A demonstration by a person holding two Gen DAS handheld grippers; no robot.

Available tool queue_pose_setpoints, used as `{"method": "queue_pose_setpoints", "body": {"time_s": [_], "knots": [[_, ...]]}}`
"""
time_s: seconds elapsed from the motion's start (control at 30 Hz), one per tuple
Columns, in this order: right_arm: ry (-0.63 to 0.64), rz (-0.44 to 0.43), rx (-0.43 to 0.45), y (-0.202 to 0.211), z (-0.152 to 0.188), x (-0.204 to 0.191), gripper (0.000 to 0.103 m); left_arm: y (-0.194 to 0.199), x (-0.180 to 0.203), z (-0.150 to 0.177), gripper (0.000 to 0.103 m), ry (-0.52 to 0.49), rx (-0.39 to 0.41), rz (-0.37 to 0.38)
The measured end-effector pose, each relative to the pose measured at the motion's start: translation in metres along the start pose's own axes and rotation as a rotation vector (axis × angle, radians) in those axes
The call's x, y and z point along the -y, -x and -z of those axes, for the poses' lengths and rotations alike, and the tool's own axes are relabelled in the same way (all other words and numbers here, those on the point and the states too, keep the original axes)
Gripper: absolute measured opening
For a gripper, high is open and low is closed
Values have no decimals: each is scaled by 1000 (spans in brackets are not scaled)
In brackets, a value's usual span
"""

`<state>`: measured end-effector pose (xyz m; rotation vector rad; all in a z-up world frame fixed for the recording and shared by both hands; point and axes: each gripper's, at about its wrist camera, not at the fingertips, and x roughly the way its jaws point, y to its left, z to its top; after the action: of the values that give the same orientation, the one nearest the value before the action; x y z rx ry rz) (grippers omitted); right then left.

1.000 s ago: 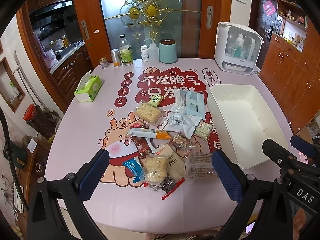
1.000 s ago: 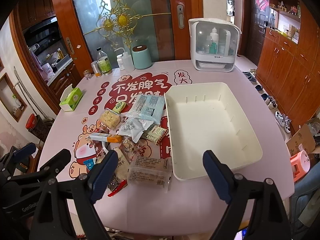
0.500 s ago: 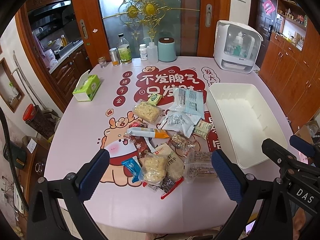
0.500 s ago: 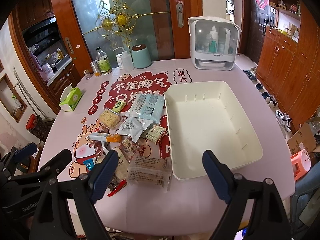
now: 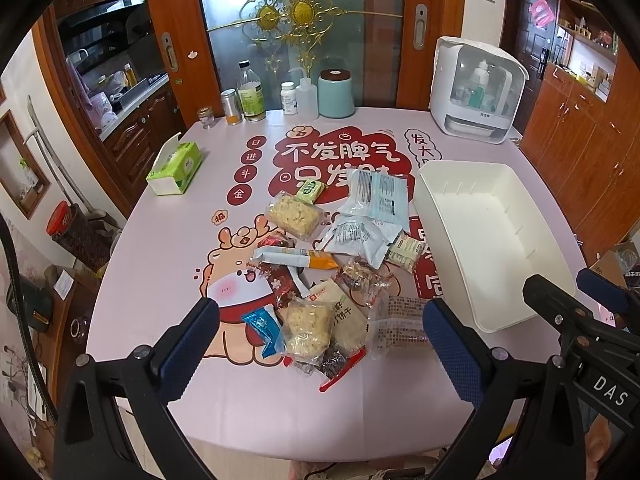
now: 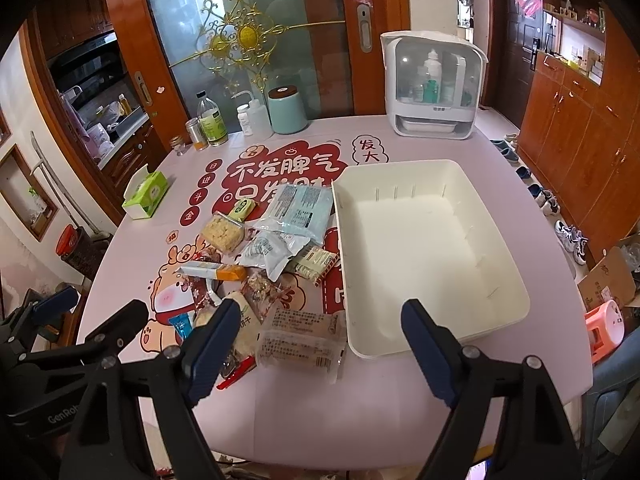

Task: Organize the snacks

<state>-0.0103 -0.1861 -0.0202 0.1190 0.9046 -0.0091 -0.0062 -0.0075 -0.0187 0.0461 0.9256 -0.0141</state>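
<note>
Left wrist view shows the left gripper hanging above the near edge of the table, its blue pads spread wide with nothing between them. Under it, at the centre of the frame, lies the heap of snacks: a puffed-rice cake in clear wrap, a clear pack of biscuits to its right, an orange-tipped stick pack and a pale blue pouch further up. The white bin sits at centre right, just beside the heap, with nothing in it.

In the right wrist view the right gripper is also released and holds nothing; its jaws have just narrowed slightly from their widest, and nothing sits between them. It hovers over the near rim of the bin and the clear pack of biscuits at lower centre of the frame.

No packet has gone into the bin, so the sorting looks to be at its very start, with the first pick not yet made. The next move likely calls for lowering one gripper onto a top-lying packet at the near edge of the heap, probably the biscuits or the rice cake, closing on its crinkly edge without dragging neighbours, then carrying it over the bin's rim.
</note>
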Motion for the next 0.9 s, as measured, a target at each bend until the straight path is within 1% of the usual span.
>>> {"method": "queue_pose_setpoints", "body": {"time_s": [0.2, 0.47, 0.9], "knots": [[-2, -1, -1, 1, 0, 1, 83, 4, -1, -2, 101, 4, -7, 1], [18, -12, -1, 2, 3, 0, 82, 7, 7, -1, 101, 29, -25, -7], [72, -43, -27, -1, -2, 24, 82, 8, 27, 3, 101, 90, -52, -35]]}}
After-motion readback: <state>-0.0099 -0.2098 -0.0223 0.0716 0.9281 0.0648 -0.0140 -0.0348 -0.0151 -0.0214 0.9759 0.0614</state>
